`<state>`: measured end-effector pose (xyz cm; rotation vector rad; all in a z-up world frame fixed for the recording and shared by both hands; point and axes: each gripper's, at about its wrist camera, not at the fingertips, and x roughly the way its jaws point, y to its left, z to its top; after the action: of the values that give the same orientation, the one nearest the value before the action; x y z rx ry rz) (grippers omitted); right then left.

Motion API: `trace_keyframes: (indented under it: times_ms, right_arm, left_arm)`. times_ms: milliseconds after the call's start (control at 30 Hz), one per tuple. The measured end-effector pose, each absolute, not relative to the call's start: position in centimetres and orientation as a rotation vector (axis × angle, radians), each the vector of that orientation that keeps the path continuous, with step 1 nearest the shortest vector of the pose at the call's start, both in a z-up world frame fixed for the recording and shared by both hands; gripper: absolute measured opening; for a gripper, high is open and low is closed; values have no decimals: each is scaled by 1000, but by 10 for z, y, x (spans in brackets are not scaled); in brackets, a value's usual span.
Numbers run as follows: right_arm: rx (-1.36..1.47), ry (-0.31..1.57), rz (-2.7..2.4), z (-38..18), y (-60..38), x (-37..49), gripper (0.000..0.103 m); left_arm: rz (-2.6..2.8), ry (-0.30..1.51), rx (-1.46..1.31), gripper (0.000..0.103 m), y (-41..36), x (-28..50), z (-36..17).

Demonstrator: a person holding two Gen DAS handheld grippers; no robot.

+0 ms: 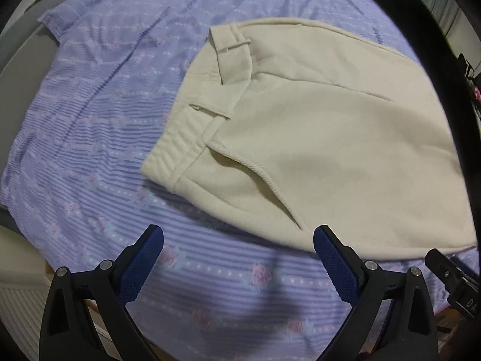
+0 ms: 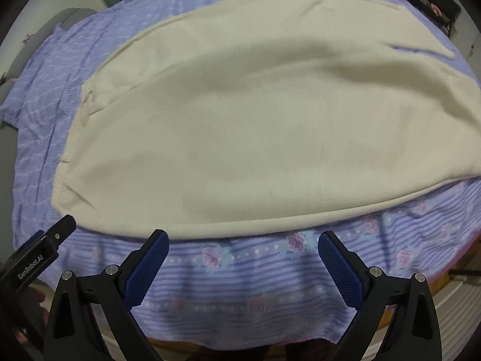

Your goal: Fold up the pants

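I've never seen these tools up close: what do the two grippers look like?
Each hand-held gripper, left and right, has two black plastic fingers with silver rivets, tipped with textured blue pads. The left one's side reads "GenRobot.AI" in white.

Cream pants, lavender striped bedsheet with pink roses, blue gripper pads

The pants lie flat on the bedspread, ahead and right of the left gripper, waistband leftward. They spread directly ahead of the right gripper, on bedspread too.
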<state>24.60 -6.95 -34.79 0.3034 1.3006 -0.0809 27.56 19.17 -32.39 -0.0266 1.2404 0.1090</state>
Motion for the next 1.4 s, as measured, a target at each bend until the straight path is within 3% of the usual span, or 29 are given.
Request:
trace_keyframes:
  times_ms: [300, 400, 500, 567, 633, 667, 700, 733, 833, 1133, 1400]
  right_arm:
    - [501, 1372, -125, -390, -90, 256, 97]
    - [517, 1395, -143, -403, -92, 259, 91]
    - [521, 1415, -164, -408, -92, 263, 82]
    - [500, 1424, -166, -406, -90, 267, 69]
    - [449, 1430, -136, -401, -86, 274, 48]
    - [428, 1431, -129, -398, -85, 277, 43]
    - [406, 1429, -121, -394, -84, 279, 33]
    - [403, 1422, -116, -390, -85, 280, 24]
    - [396, 1397, -107, -368, -88, 279, 17]
    - [277, 1340, -21, -277, -74, 256, 16]
    - [282, 1107, -27, -199, -96, 315, 15]
  left_arm:
    - [93, 1315, -122, 94, 193, 293, -359]
    - [81, 1346, -177, 86, 198, 298, -370]
    - [52, 1351, -219, 70, 198, 300, -371]
    - [1, 1347, -233, 40, 194, 300, -368]
    - [-31, 1342, -245, 25, 191, 302, -362]
    - [-29, 1335, -234, 18, 189, 302, -358]
    - [-26, 1331, -225, 16, 188, 302, -356]
    - [-35, 1322, -225, 14, 188, 301, -349]
    - [-54, 1307, -237, 12, 192, 297, -333]
    - [-56, 1226, -214, 10, 201, 285, -268]
    - [-80, 1038, -214, 9, 191, 337, -210]
